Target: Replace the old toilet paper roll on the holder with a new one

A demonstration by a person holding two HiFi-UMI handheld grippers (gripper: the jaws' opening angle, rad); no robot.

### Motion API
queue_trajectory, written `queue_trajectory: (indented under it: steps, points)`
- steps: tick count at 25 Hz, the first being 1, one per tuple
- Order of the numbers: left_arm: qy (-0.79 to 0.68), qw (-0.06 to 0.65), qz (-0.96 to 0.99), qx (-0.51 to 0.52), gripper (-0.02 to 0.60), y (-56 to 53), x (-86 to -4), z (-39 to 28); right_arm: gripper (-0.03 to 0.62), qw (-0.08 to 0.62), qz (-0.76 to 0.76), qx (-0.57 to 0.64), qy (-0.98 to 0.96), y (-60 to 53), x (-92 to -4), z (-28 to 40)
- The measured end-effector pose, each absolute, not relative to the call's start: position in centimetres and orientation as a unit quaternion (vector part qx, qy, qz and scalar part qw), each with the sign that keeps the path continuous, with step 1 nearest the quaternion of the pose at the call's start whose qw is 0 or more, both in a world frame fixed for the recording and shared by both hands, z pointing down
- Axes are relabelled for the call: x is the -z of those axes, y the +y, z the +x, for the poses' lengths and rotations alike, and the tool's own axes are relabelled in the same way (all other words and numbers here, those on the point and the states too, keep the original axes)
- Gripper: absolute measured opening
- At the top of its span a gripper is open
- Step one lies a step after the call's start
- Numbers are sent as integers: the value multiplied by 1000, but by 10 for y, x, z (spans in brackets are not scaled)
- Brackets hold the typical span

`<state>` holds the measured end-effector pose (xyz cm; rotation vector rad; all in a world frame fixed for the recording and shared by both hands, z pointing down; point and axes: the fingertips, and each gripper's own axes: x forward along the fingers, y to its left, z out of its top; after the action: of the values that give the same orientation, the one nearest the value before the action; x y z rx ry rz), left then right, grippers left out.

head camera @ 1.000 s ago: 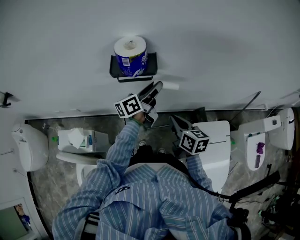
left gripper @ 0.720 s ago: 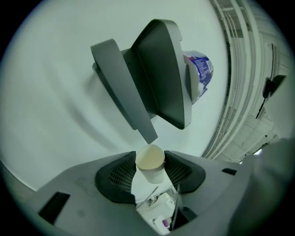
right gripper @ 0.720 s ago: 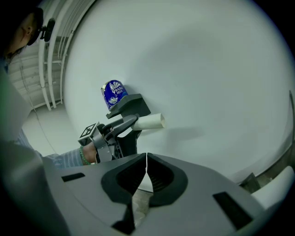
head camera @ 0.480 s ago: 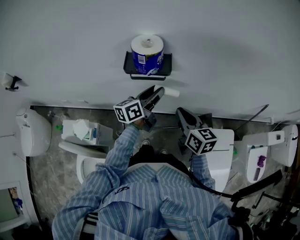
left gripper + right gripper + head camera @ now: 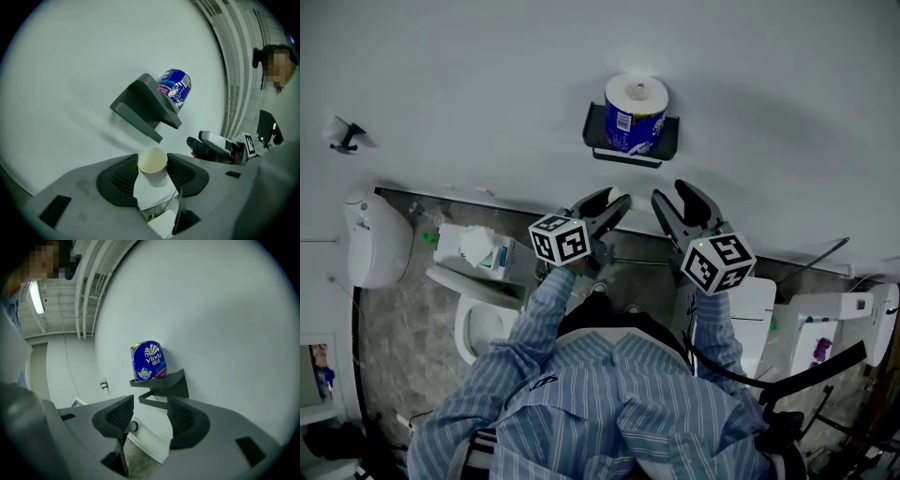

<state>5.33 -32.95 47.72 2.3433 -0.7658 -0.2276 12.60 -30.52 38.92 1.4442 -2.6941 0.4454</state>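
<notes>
A dark wall holder [image 5: 661,137] carries a new roll in a blue wrapper [image 5: 636,114] standing upright on its top shelf. My left gripper [image 5: 612,203] is just below and left of it, shut on the old bare cardboard tube [image 5: 152,164], which sits end-on between the pads [image 5: 123,174]. In the left gripper view the holder [image 5: 140,105] and blue roll [image 5: 174,88] lie above the left gripper [image 5: 153,172]. My right gripper [image 5: 680,201] hangs below the holder's right side; its jaws are opening with nothing between them. Past the right gripper [image 5: 149,416] I see the roll [image 5: 148,361] on the holder [image 5: 168,380].
A toilet [image 5: 473,323] with a tissue pack [image 5: 473,248] on its tank stands at the lower left. A white dispenser [image 5: 375,239] and a hook [image 5: 342,136] are on the left wall. A second white tank [image 5: 755,309] is at the right.
The right gripper rose from low beside the tank to just under the holder and its jaws opened. The left gripper rolled and shifted, still holding the tube.
</notes>
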Motion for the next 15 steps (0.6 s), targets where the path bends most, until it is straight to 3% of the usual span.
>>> queue_trajectory:
  steps: [2, 15]
  points:
    - [-299, 322, 894, 85, 192, -327, -478, 46, 240, 24, 469, -126, -874, -315, -376, 118]
    - [-329, 302, 891, 83, 192, -319, -477, 9, 370, 23, 506, -62, -860, -366, -310, 83]
